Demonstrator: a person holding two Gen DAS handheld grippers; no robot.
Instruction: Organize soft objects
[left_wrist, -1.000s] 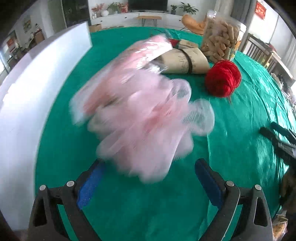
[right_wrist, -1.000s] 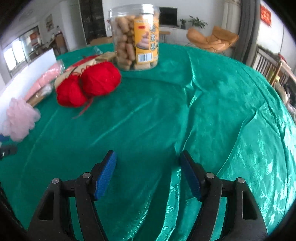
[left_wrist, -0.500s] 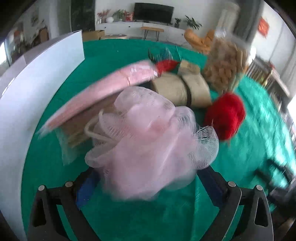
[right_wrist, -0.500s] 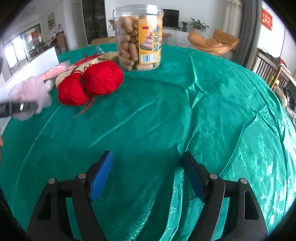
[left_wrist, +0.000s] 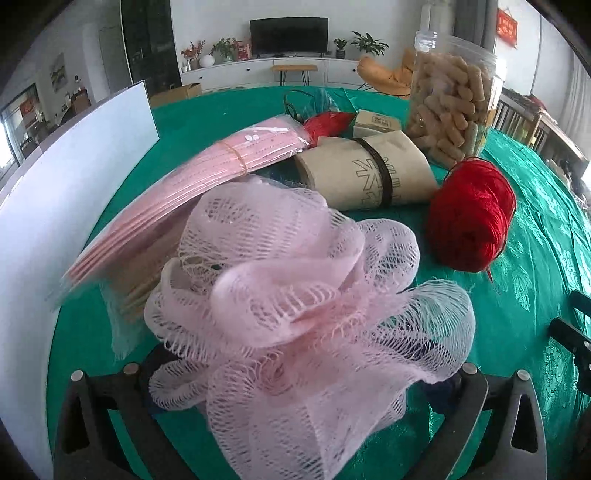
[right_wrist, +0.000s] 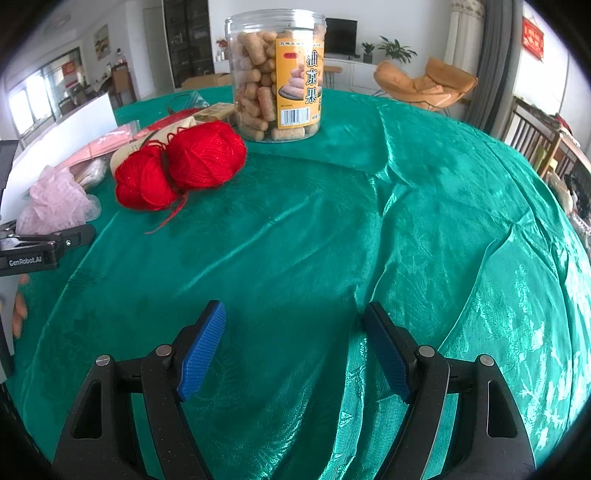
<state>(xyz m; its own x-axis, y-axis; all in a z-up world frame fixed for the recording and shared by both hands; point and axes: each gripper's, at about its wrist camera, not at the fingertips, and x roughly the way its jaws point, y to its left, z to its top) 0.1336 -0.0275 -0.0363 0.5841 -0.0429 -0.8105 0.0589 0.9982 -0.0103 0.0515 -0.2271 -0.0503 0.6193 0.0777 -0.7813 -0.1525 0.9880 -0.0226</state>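
A pink mesh bath pouf (left_wrist: 306, 314), all ruffled netting and loose folds, sits on the green satin tabletop (right_wrist: 406, 229) between the wide-spread jaws of the left gripper (left_wrist: 295, 384); those jaws have just been opening, and the netting spills over the pads, so whether they still touch it cannot be told. Just behind the pouf lies a flat pack of pink sheets in clear plastic (left_wrist: 192, 192), banded with a thin elastic, and a roll of brown kraft paper (left_wrist: 369, 173) cinched by a black band. A skein of glossy red yarn (left_wrist: 471, 214) rests just right of the pouf, near a clear plastic jar of tan cylindrical snacks (right_wrist: 277, 74). A white board (left_wrist: 66, 206) stands upright along the left edge, closing that side in. The cloth is wrinkled and shiny, with broad bare room to the right. The right gripper (right_wrist: 295, 350) hangs tilted down over that bare cloth, its ribbed blue pads (right_wrist: 201, 350) apart with nothing between them.
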